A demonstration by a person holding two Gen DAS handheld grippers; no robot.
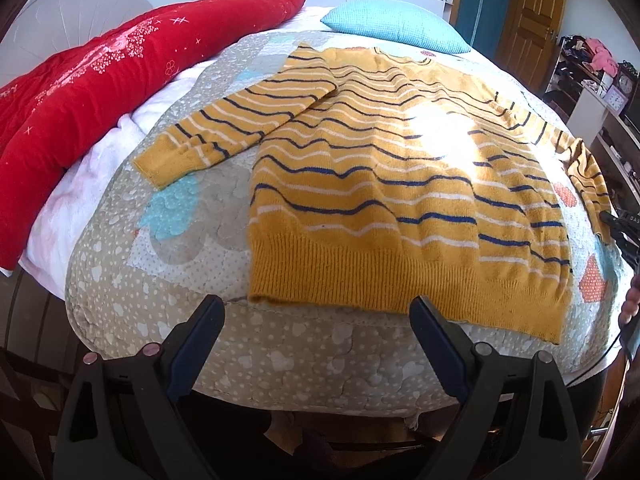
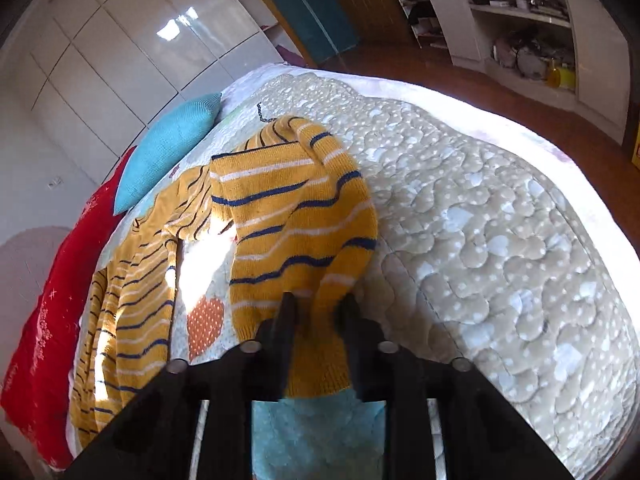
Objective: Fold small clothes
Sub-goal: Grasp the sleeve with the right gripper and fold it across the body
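A mustard-yellow sweater [image 1: 384,184] with blue and white stripes lies flat on the quilted bed, hem toward me, left sleeve [image 1: 240,120] spread out to the left. My left gripper [image 1: 316,312] is open and empty, hovering just before the hem. The sweater's right sleeve [image 2: 296,232] fills the middle of the right wrist view. My right gripper [image 2: 318,304] is shut on the cuff end of that sleeve; the cuff itself is partly hidden between the fingers. The right gripper also shows at the right edge of the left wrist view [image 1: 620,228].
A red quilt [image 1: 80,92] lies along the bed's left side. A turquoise pillow [image 1: 396,26] sits at the head of the bed. The beige quilted bedspread [image 2: 480,220] stretches to the right. Shelves [image 2: 520,20] and a wooden door [image 1: 532,28] stand beyond the bed.
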